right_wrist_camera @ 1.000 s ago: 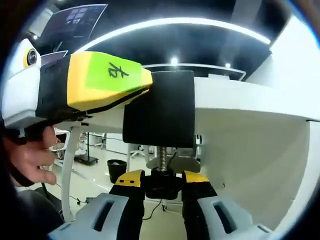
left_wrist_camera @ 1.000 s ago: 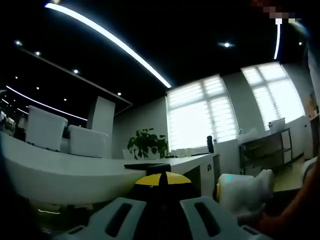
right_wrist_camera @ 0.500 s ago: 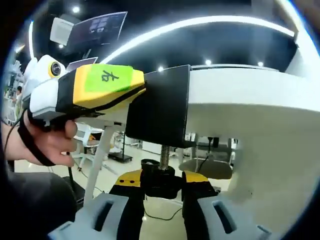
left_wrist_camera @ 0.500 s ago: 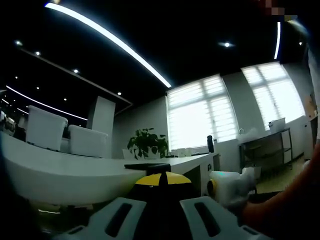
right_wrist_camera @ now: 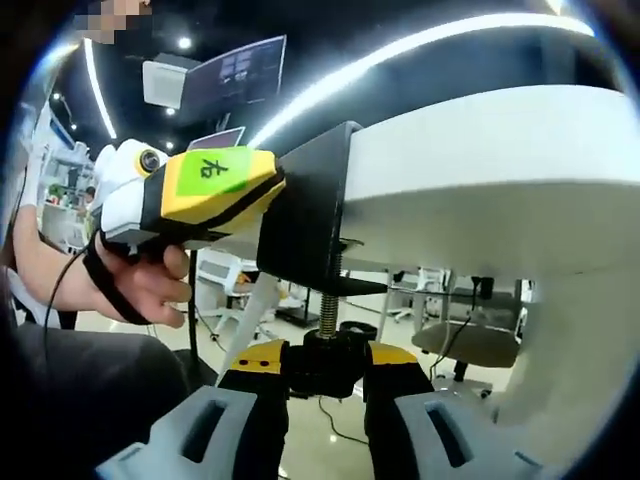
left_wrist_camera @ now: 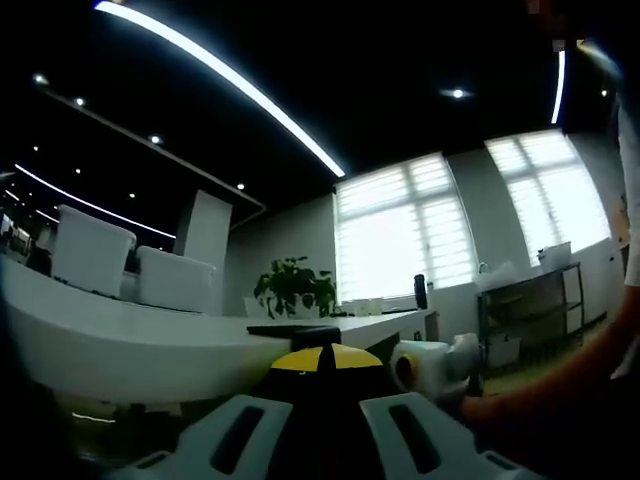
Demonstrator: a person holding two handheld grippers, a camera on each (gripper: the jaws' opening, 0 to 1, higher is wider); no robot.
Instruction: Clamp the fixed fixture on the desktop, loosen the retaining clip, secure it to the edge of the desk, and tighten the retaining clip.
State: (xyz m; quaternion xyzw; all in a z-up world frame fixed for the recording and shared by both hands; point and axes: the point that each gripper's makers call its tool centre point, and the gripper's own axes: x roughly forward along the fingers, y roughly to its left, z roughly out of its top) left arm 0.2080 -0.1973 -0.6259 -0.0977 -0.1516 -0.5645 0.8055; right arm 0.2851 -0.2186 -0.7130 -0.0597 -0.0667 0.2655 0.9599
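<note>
Fixture (right_wrist_camera: 305,225) sitting on desk edge (right_wrist_camera: 470,160); my right gripper (right_wrist_camera: 325,365) pinching its screw knob (right_wrist_camera: 325,352), my left gripper (right_wrist_camera: 262,195) clamping fixture plate.

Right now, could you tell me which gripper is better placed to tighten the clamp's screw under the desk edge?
The right gripper: its jaws are already closed around the black knob of the screw, below the desk edge. The left gripper is busy steadying the black clamp bracket from the side.

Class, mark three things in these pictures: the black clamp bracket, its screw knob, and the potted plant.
black clamp bracket (right_wrist_camera: 305,215), right gripper view, on its flat outer face.
screw knob (right_wrist_camera: 325,358), right gripper view, on the knob's black body between the jaws.
potted plant (left_wrist_camera: 293,288), left gripper view, on its leaves.
</note>
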